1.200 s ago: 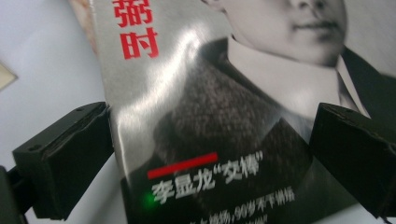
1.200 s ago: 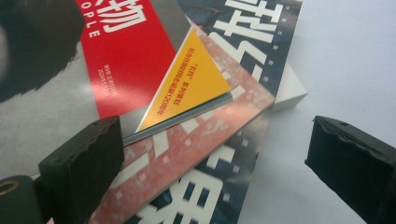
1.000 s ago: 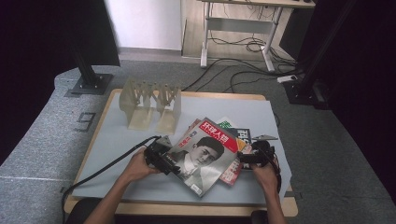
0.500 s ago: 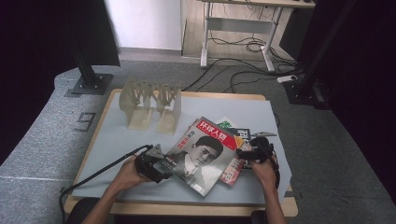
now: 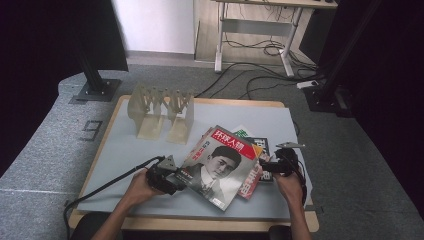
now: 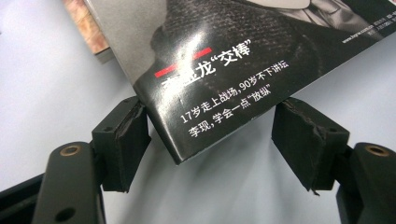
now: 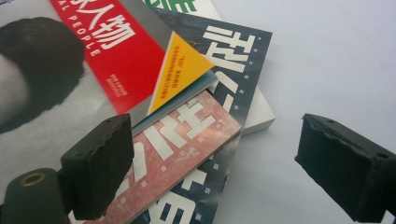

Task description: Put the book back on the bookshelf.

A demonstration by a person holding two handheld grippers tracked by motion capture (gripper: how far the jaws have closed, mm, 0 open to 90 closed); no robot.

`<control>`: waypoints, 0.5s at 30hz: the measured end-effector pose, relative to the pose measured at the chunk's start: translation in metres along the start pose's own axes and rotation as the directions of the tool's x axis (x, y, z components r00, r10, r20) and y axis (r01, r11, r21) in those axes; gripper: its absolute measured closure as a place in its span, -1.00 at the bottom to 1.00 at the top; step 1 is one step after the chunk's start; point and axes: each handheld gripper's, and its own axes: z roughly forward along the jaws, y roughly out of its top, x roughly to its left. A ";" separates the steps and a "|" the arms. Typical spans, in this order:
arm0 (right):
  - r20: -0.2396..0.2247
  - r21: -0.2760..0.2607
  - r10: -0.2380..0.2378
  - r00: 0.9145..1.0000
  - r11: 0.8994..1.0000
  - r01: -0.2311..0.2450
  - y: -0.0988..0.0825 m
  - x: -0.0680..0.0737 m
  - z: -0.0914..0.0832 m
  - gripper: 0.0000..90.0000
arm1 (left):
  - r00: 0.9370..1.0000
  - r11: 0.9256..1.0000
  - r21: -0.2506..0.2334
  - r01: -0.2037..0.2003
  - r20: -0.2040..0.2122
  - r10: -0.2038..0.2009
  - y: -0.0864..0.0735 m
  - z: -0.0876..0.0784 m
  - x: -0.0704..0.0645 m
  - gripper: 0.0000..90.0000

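Left gripper [image 6: 210, 140] jaws closing around top magazine [image 5: 220, 165] corner at 9 o'clock, pads not yet touching; right gripper [image 7: 224, 163] open, empty. Grasp imminent.

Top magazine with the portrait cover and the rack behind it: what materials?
Portrait-cover top magazine: glossy coated paper, judging by the sheen and soft crease at its corner. Pale translucent zigzag rack: looks like frosted plastic or acrylic; too far to be sure.

Even, soft light; dark surroundings; close-ups slightly blurred.
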 end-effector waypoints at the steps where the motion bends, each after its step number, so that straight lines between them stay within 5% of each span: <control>1: 0.000 0.001 -0.003 1.000 1.000 0.003 0.000 0.000 -0.001 -0.76 | 1.000 1.000 -0.003 0.004 0.005 -0.004 0.001 0.001 0.000 -0.37; 15: -0.012 0.020 -0.006 1.000 1.000 0.006 -0.004 -0.004 0.003 -0.75 | 0.998 0.999 -0.015 0.034 0.053 -0.033 0.015 0.013 -0.003 -0.16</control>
